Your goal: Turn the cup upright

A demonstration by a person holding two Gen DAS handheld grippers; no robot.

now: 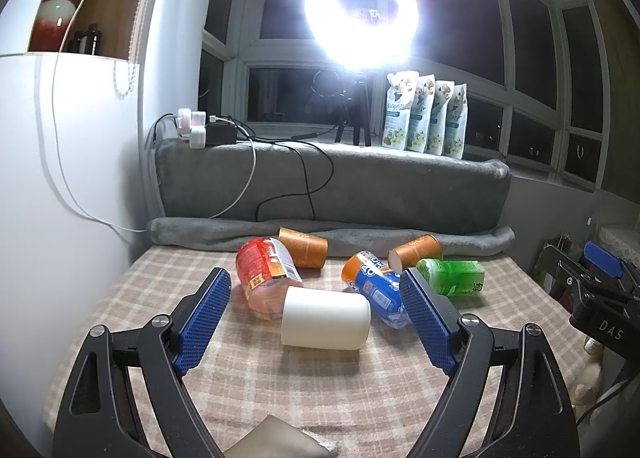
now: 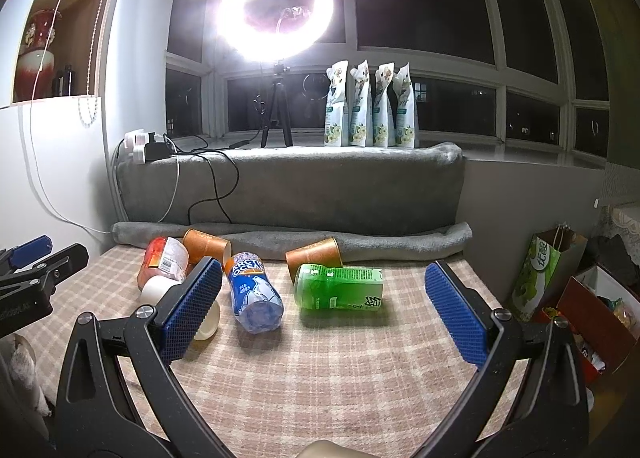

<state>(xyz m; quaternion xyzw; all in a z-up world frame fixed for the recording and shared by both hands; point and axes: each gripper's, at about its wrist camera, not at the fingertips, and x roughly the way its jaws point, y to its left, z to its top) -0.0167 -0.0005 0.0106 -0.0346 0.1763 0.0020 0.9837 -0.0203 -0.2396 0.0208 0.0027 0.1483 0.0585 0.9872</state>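
A white cup [image 1: 325, 318] lies on its side on the checked tablecloth [image 1: 280, 386], between the open fingers of my left gripper [image 1: 316, 314], which is empty. In the right wrist view the white cup [image 2: 160, 288] is partly hidden behind my left finger. Two orange paper cups [image 1: 304, 246] [image 1: 414, 252] lie on their sides at the back. My right gripper [image 2: 324, 314] is open and empty, facing a green bottle [image 2: 340, 288] lying down. It also shows at the right edge of the left wrist view [image 1: 600, 282].
A red bottle [image 1: 266, 278], a blue Arctic Ocean bottle [image 1: 378, 290] and the green bottle [image 1: 452, 276] lie around the cup. A grey rolled blanket [image 1: 332, 238] lines the back. A ring light [image 1: 360, 13] and pouches [image 1: 424, 113] stand on the sill. Bags [image 2: 556, 270] stand right.
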